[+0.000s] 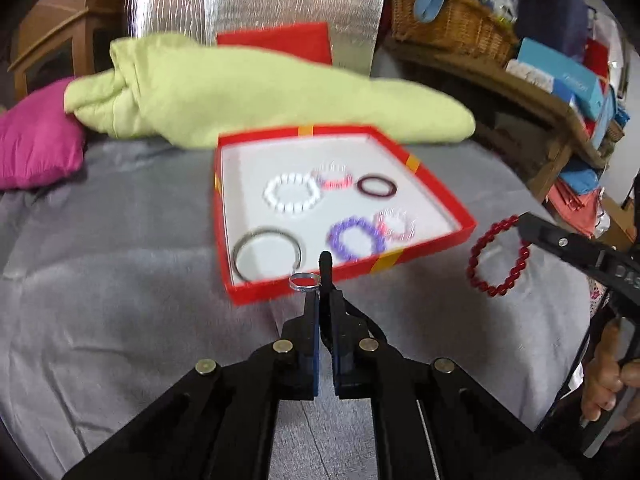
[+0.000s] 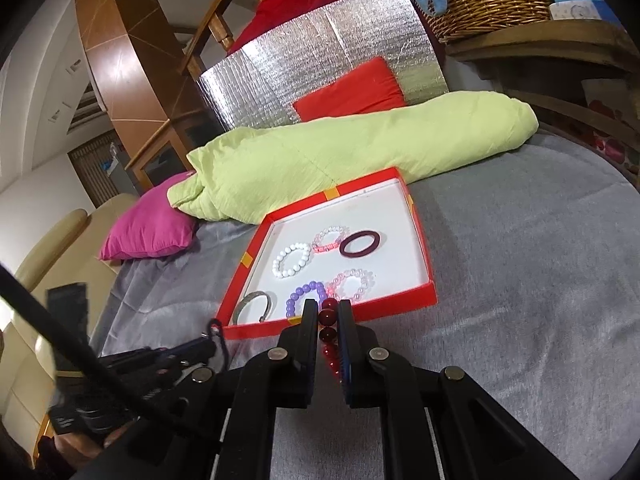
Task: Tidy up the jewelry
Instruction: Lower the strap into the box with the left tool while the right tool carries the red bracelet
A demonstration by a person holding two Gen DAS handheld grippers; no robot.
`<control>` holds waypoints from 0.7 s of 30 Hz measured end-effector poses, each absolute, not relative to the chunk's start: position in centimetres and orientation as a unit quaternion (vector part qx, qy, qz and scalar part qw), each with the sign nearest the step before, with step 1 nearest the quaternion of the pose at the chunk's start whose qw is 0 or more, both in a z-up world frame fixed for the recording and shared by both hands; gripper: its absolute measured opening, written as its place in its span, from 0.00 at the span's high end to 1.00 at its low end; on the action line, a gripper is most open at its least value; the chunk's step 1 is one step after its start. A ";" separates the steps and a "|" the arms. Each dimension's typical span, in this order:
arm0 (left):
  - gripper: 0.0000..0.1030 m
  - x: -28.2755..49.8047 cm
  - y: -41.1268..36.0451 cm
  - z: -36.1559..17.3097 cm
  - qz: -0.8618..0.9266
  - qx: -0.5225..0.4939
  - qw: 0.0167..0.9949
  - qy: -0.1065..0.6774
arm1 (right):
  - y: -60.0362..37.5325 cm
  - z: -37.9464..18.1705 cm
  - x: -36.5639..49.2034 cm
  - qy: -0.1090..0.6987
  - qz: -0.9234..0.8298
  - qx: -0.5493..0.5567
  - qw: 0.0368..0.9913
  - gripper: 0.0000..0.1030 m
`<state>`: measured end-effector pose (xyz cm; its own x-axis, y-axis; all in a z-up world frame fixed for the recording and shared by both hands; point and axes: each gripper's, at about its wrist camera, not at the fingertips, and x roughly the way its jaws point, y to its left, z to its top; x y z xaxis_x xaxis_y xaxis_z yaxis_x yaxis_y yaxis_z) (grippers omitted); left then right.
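A red box [image 1: 440,204] with a white floor lies on the grey blanket. In it lie a white bead bracelet [image 1: 292,194], a dark maroon bangle [image 1: 377,187], a silver bangle [image 1: 267,254], a purple bead bracelet [image 1: 354,238] and two pinkish bead bracelets. My left gripper [image 1: 322,298] is shut just before the box's near wall, pinching a black cord [image 1: 326,264] that carries a small silver ring [image 1: 305,282]. My right gripper [image 2: 326,308] is shut on a red bead bracelet [image 2: 327,318]. That red bracelet [image 1: 498,258] hangs right of the box in the left wrist view.
A rolled light-green quilt [image 1: 260,92] lies behind the box, with a magenta pillow [image 1: 36,140] to its left. A red cushion [image 2: 352,88] leans on a silver foil panel [image 2: 320,56]. A wicker basket [image 1: 452,20] sits on a wooden shelf. A hand [image 1: 608,376] grips the right tool.
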<state>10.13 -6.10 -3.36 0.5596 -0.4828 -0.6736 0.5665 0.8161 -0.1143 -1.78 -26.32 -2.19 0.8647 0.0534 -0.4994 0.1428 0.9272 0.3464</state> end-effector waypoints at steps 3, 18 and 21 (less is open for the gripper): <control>0.95 10.5 -5.8 -2.6 -0.295 0.045 0.888 0.350 | -26.7 -1.8 -1.7 0.248 -0.023 0.198 0.948 0.90; 0.95 12.5 -7.6 -2.2 -0.264 0.031 0.905 0.332 | -29.9 -0.8 1.5 0.210 -0.040 0.250 0.945 0.90; 0.95 13.3 -7.9 -2.3 -0.257 0.029 0.907 0.333 | -30.4 -0.4 2.8 0.200 -0.039 0.255 0.945 0.90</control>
<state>13.26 -7.93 -2.34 0.6458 -0.4468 -0.6191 0.4855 0.8662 -0.1186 2.84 -30.38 -0.41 0.9171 0.0286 -0.3975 0.1754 0.8668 0.4668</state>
